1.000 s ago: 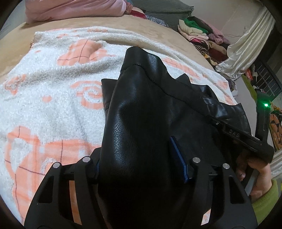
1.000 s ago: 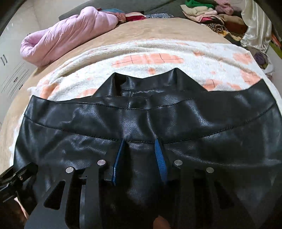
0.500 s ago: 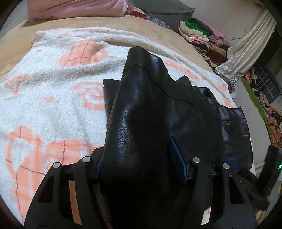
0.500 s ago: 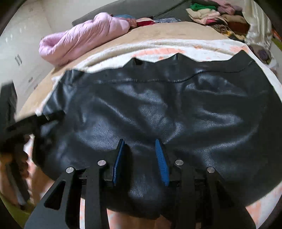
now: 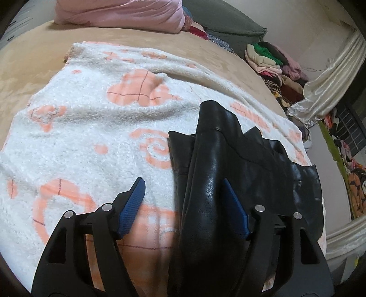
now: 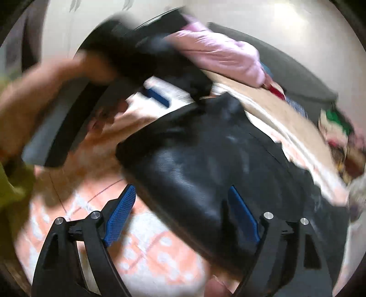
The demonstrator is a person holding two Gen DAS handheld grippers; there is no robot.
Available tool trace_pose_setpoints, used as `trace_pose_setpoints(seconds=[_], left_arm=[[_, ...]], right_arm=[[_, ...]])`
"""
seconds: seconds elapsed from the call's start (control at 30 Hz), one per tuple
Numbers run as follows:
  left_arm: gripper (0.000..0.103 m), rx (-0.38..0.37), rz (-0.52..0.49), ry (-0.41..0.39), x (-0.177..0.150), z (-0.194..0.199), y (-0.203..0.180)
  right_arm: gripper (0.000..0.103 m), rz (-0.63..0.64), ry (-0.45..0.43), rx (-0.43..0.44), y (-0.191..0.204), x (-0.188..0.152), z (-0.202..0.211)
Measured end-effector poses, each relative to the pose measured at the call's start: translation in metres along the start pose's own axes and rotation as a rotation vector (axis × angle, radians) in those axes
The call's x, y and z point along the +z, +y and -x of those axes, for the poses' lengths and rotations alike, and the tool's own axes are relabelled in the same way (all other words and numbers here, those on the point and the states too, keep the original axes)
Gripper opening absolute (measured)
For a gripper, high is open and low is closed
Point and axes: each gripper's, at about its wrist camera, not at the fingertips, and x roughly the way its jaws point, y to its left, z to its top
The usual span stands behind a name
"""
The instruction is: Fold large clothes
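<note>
— Bedroom, by the look of it: from the left wrist view, a tan bed cover (image 5: 29,68) with a white blanket patterned in orange (image 5: 96,128) spread over it, a pink duvet (image 5: 119,13) bunched at the far end, and a heap of folded clothes (image 5: 272,61) off to the right by a satin curtain (image 5: 329,86).

— And the garment?

— A black leather jacket (image 5: 210,182), glossy and grained, lying on the blanket at the right side. One fold rises in a ridge running away from the camera, with the flatter part spreading to the right.

— Where does it sit against the left gripper (image 5: 183,201)?

— The jaws stand wide apart, released. The ridge lies between them, close against the right blue pad, while the left pad hangs over bare blanket.

— Now the right wrist view?

— Heavily blurred. The jacket (image 6: 205,160) is a dark mass on the blanket (image 6: 146,251), stretching up and to the right. The right gripper (image 6: 180,212) is also spread open; the leather's near edge lies between its fingers, nearer the right one. I cannot tell whether it touches. At upper left, a hand (image 6: 45,89) holds the other gripper above the jacket's far end.
</note>
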Motion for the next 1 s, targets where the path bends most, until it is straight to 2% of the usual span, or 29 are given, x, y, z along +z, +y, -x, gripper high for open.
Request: trace_pose_setpoints(seconds=[0.1, 0.17, 0.2, 0.27, 0.33, 0.4, 0.63, 0.67, 0.73, 0.8, 1.0], left_arm=[[0.062, -0.001, 0.002, 0.001, 0.0, 0.0, 0.0], [0.063, -0.004, 0.007, 0.004, 0.0, -0.001, 0.001], [0.064, -0.004, 0.01, 0.004, 0.0, -0.002, 0.002], [0.066, -0.005, 0.017, 0.011, 0.001, -0.002, 0.006], [0.068, -0.01, 0.028, 0.02, 0.0, -0.004, 0.008], [0.07, -0.029, 0.055, 0.03, 0.0, -0.005, 0.011], [0.069, -0.117, 0.083, 0.058, -0.003, -0.005, 0.006], [0.068, -0.136, 0.086, 0.074, -0.005, -0.008, 0.005], [0.058, -0.16, 0.087, 0.1, -0.007, -0.014, 0.002], [0.037, -0.212, 0.089, 0.129, -0.009, -0.017, -0.001], [0.025, -0.267, 0.074, 0.102, -0.006, 0.003, -0.013]], right_arm=[[0.081, 0.111, 0.04, -0.102, 0.025, 0.005, -0.02], [0.079, 0.145, 0.026, -0.156, 0.031, 0.004, -0.027], [0.075, 0.158, 0.009, -0.17, 0.033, 0.004, -0.029], [0.059, 0.182, -0.029, -0.184, 0.036, 0.001, -0.023], [0.033, 0.222, -0.095, -0.229, 0.042, -0.001, -0.013], [0.025, 0.248, -0.149, -0.271, 0.044, -0.001, -0.004], [0.021, 0.213, -0.181, -0.24, 0.032, -0.004, 0.011], [0.02, 0.202, -0.185, -0.235, 0.03, -0.004, 0.012], [0.019, 0.165, -0.191, -0.217, 0.024, -0.001, 0.016], [0.017, 0.133, -0.202, -0.187, 0.016, -0.001, 0.018], [0.017, 0.067, -0.225, -0.134, 0.002, 0.008, 0.035]])
